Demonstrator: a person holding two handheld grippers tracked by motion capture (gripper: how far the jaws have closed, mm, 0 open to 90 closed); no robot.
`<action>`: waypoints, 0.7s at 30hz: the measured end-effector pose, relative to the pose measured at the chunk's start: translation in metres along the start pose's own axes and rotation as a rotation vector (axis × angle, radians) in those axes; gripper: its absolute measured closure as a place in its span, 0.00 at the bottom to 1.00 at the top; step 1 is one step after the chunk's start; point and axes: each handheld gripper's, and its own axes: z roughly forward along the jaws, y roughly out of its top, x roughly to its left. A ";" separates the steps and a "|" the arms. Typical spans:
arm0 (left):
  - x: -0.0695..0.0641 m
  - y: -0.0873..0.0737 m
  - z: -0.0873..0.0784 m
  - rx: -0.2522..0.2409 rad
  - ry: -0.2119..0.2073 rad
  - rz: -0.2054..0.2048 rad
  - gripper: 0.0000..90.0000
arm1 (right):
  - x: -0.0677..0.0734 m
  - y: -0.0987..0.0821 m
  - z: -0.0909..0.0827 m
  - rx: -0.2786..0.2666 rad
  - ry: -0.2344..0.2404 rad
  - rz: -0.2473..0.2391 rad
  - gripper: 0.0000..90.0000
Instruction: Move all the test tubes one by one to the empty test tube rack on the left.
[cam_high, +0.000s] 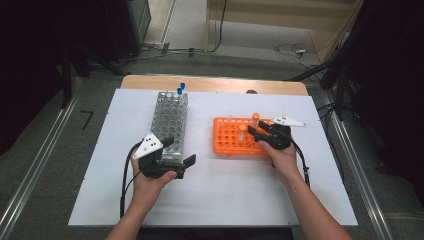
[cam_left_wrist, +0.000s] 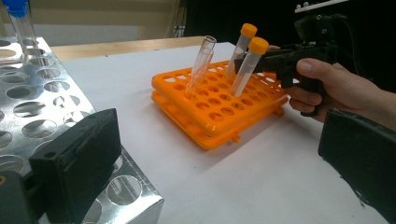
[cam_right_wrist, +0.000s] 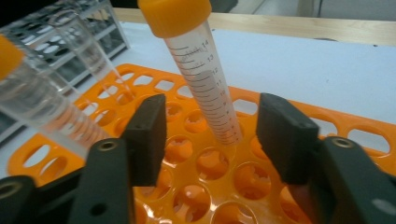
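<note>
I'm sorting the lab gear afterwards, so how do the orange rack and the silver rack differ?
The orange rack is low, flat plastic; the silver rack is taller, shiny metal. The orange rack holds two orange-capped tubes and one uncapped clear tube, all leaning; the silver rack holds blue-capped tubes at its far end. Both are perforated with round holes and sit on the white tabletop.
</note>
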 end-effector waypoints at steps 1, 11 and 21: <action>0.000 0.000 0.000 -0.002 0.000 0.000 0.00 | 0.001 0.000 0.002 0.003 -0.005 -0.002 0.52; 0.001 -0.001 0.000 0.003 0.005 -0.006 0.00 | 0.010 0.002 0.010 0.039 -0.125 -0.041 0.78; 0.000 -0.001 0.001 0.000 0.006 -0.007 0.00 | 0.009 0.002 0.004 -0.002 -0.123 -0.061 0.81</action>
